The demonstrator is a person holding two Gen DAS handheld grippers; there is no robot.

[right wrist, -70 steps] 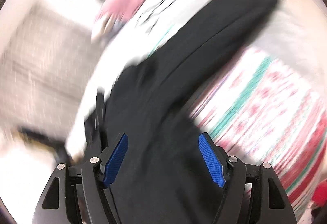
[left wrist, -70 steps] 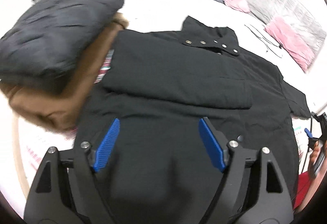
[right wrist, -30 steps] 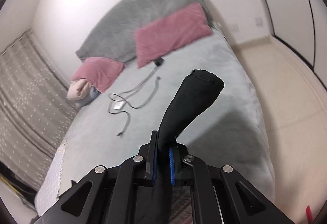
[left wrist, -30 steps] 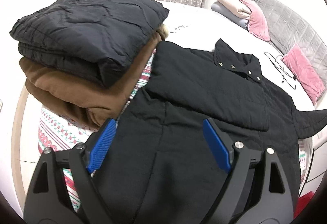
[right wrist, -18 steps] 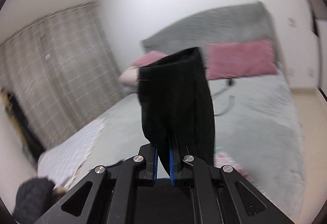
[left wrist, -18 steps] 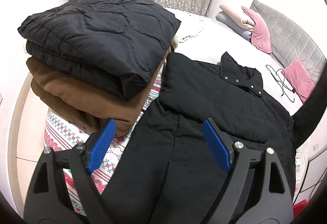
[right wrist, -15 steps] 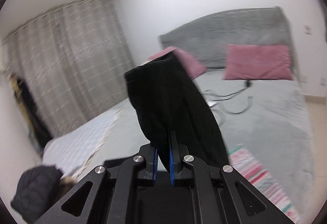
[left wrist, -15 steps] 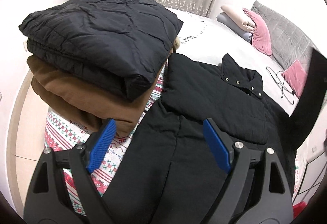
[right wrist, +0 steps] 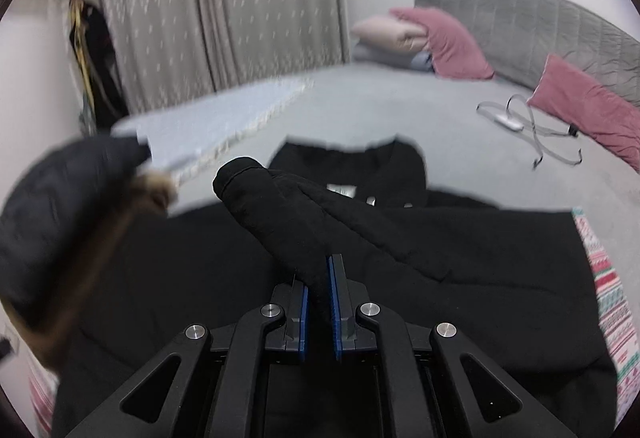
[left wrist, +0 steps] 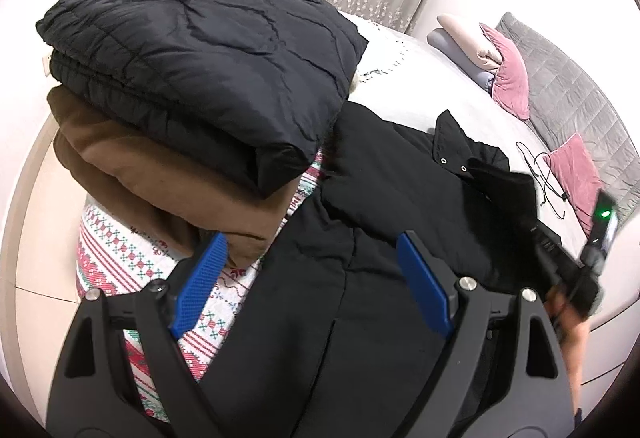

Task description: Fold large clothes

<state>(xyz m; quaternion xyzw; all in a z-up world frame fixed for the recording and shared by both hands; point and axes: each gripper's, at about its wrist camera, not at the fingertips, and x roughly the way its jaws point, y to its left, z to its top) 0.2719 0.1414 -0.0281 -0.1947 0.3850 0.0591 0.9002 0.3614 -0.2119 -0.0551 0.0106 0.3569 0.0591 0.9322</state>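
A stack of 2 folded garments, 1 black quilted (left wrist: 200, 50) over 1 brown (left wrist: 160, 178), is crowding the left edge of the black padded jacket (left wrist: 360, 218) lying on the grey bed (right wrist: 400, 110). The right gripper (right wrist: 317, 298) is pinching the jacket's black sleeve (right wrist: 280, 206) over the torso. The left gripper (left wrist: 312, 290) is hovering wide apart, holding nothing. The stack is blurring in the right wrist view.

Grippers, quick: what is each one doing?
Left gripper: open, holding nothing, over the black coat.
Right gripper: closed on the coat's sleeve.
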